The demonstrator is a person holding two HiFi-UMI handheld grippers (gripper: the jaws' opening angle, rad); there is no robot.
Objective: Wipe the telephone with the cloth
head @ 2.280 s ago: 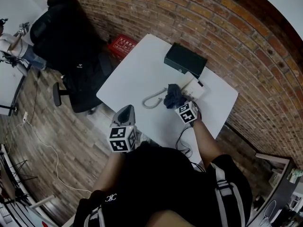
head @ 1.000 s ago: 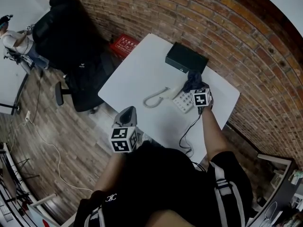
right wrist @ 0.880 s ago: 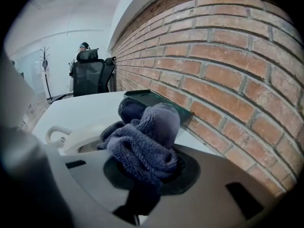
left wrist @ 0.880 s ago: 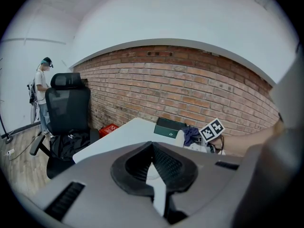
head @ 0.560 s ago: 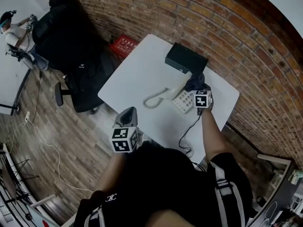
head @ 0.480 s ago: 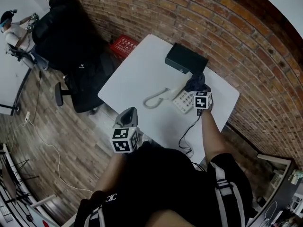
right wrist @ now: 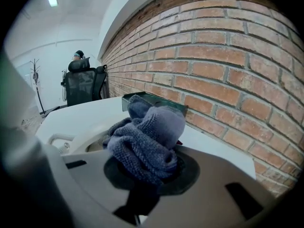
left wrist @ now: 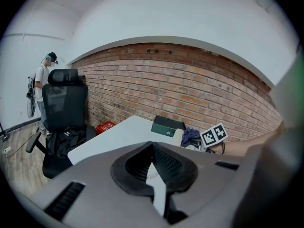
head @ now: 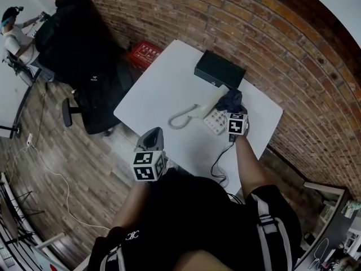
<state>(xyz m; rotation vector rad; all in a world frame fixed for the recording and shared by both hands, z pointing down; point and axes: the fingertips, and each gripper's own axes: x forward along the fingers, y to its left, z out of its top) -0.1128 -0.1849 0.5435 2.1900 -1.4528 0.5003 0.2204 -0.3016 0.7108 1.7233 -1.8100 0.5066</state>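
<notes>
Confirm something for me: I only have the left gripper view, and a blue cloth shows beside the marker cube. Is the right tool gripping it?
Observer: Yes. The right gripper view shows the right tool shut on the cloth, which is bunched up between its jaws.
Operator: Where is it on the phone?
Observer: In the head view it is over the far end of the telephone, close to the black box. The keypad is uncovered.

cloth: nubby terry (blue-grey) | table: smooth matt white | wall: rough brick
</notes>
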